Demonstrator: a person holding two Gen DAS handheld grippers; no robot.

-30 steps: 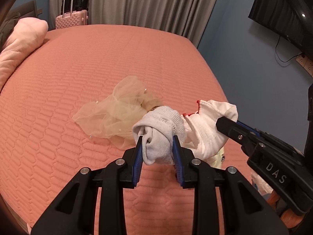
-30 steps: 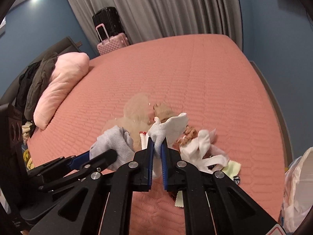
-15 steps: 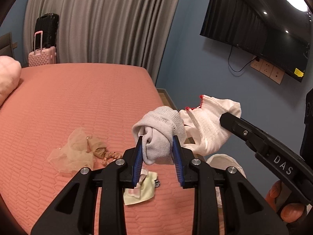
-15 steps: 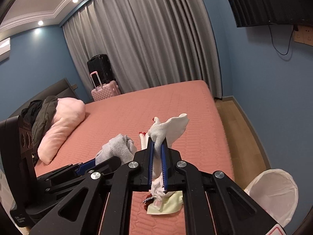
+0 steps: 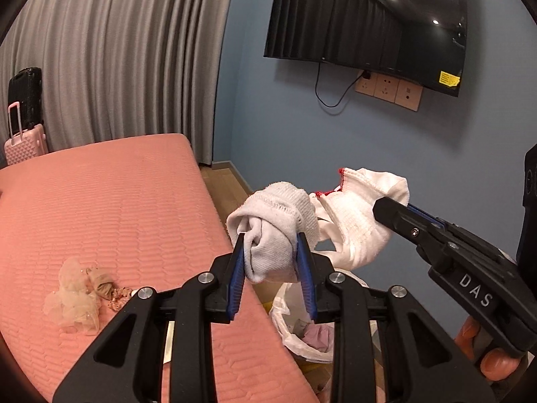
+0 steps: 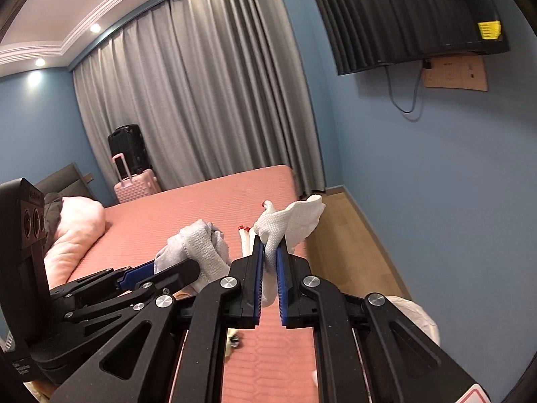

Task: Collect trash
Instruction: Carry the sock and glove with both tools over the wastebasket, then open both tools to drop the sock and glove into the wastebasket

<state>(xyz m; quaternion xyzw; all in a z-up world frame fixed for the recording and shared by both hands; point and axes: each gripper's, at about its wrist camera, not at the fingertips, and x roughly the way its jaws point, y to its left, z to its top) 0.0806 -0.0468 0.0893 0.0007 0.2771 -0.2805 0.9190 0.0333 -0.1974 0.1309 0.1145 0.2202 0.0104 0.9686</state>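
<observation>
A grey sock (image 5: 273, 231) was clamped in the left claw (image 5: 271, 238), a white glove (image 6: 285, 223) in the right claw (image 6: 270, 245); the lined bin (image 5: 302, 329) was seen clearly only in the left view.

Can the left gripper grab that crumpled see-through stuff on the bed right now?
Probably not yet. The left gripper is already shut on a grey sock, so its jaws are full, though nothing blocks the clear plastic wrap.

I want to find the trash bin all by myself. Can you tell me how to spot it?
Start at the big pink bed and go to its side nearest the blue wall with the TV. On the wooden floor beside the bed stands the bin. It is the only thing there lined with a crinkly white plastic bag, with something pink inside.
</observation>
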